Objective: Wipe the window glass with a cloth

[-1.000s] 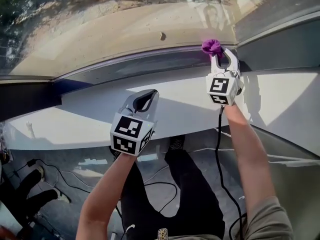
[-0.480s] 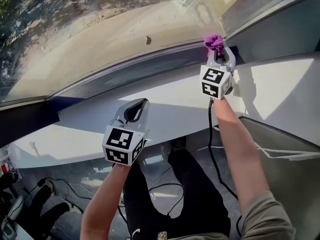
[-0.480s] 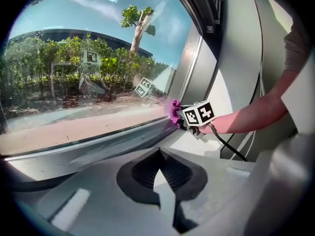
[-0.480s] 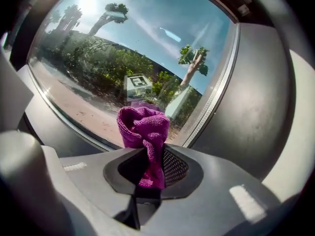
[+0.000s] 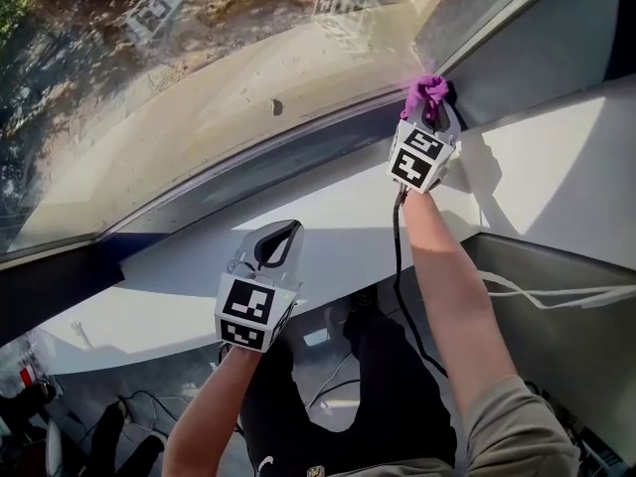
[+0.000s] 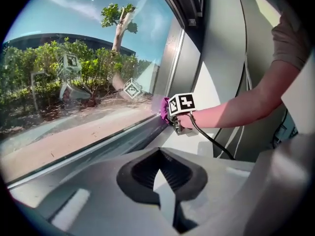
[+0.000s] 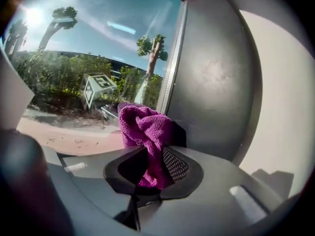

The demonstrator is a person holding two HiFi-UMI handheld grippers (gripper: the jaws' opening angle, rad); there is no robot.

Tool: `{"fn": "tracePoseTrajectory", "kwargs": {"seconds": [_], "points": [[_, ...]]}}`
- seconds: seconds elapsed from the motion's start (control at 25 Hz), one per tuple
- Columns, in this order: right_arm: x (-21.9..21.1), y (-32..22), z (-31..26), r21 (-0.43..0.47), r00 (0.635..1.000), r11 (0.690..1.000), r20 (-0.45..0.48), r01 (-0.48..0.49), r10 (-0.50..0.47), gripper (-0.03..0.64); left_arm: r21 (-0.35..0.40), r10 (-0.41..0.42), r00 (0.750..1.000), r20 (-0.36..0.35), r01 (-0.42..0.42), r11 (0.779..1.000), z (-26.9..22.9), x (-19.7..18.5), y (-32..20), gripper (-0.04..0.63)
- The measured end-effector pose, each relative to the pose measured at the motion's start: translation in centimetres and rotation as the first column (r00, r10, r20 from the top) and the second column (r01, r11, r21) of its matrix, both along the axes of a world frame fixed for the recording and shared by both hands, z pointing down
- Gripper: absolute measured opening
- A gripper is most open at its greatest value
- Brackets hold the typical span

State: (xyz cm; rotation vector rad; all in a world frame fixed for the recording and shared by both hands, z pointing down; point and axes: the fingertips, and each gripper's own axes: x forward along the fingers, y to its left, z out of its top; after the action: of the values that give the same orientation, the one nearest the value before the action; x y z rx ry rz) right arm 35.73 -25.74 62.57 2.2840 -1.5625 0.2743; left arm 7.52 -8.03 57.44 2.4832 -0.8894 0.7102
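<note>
The window glass (image 5: 199, 97) fills the top of the head view, with a dark frame rail along its lower edge. My right gripper (image 5: 431, 107) is shut on a bunched purple cloth (image 5: 427, 88), which sits at the lower right corner of the pane. The right gripper view has the cloth (image 7: 145, 129) sticking up out of the right gripper (image 7: 150, 154), close to the glass (image 7: 98, 58). Shut with nothing in it, my left gripper (image 5: 290, 229) hovers over the white sill. From the left gripper view the left gripper (image 6: 160, 152) faces the cloth (image 6: 164, 109) far ahead.
A broad white sill (image 5: 328, 207) runs below the dark frame rail (image 5: 288, 157). A grey upright post (image 7: 216, 82) bounds the pane on the right. A small speck (image 5: 276, 107) marks the glass. Cables (image 5: 556, 296) and the person's dark trousers (image 5: 368, 386) lie below.
The right gripper has carried the cloth rightward along the bottom of the pane into the corner, farther from the speck. The head view has shifted; the left gripper sits lower in it.
</note>
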Motion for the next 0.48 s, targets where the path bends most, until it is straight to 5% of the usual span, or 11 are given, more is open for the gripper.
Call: {"fn": "tracePoseTrajectory", "kwargs": {"seconds": [0.24, 0.48], "points": [[1.5, -0.2, 0.6, 0.018, 0.982, 0.99, 0.132, -0.141, 0.137, 0.086, 0.023, 0.065, 0.998, 0.027, -0.065, 0.998, -0.5, 0.0, -1.0, 0.001], [1.8, 0.7, 0.1, 0.0, 0.976, 0.99, 0.171, -0.139, 0.137, 0.086, 0.068, 0.093, 0.994, 0.051, -0.096, 0.993, -2.7, -0.1, -1.6, 0.0]]}}
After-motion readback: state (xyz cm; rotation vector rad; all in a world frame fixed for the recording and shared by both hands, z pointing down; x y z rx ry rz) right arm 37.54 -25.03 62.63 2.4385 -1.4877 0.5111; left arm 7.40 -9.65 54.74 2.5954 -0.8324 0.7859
